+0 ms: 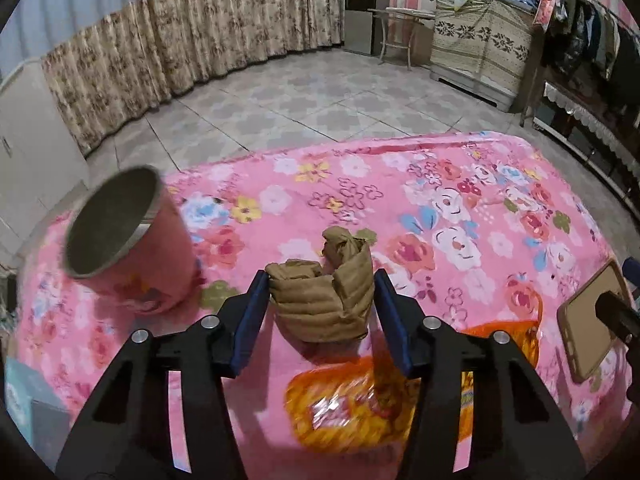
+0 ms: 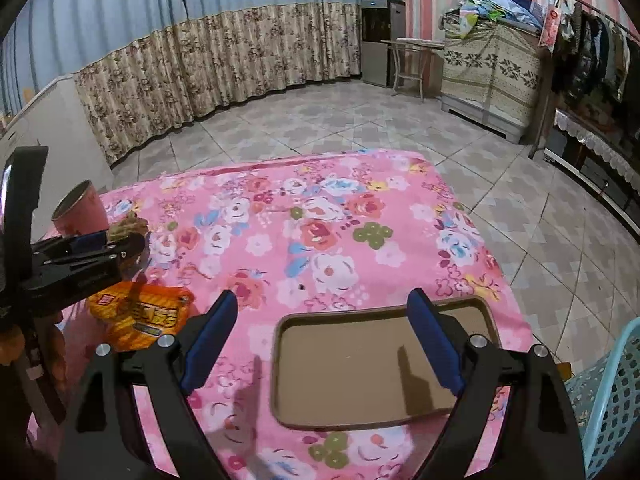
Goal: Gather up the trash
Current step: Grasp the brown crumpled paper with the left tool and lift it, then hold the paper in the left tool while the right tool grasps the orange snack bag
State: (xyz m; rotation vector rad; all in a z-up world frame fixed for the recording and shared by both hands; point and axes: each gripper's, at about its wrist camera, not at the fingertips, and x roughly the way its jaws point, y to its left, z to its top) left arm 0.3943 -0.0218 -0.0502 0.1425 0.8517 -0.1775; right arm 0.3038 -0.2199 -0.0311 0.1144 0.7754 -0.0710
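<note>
A crumpled brown paper wad sits between the blue pads of my left gripper, lifted above the pink floral table cover; the left pad touches it, the right pad stands just off it. An orange snack wrapper lies flat below the gripper. A pink paper cup stands tilted to the left. In the right wrist view my right gripper is open and empty above a brown tray. The left gripper, the wad, the wrapper and the cup show at far left.
A light blue mesh basket stands off the table's right edge. The brown tray shows at right in the left wrist view. A white and teal box sits at the lower left. Tiled floor, curtains and furniture lie beyond.
</note>
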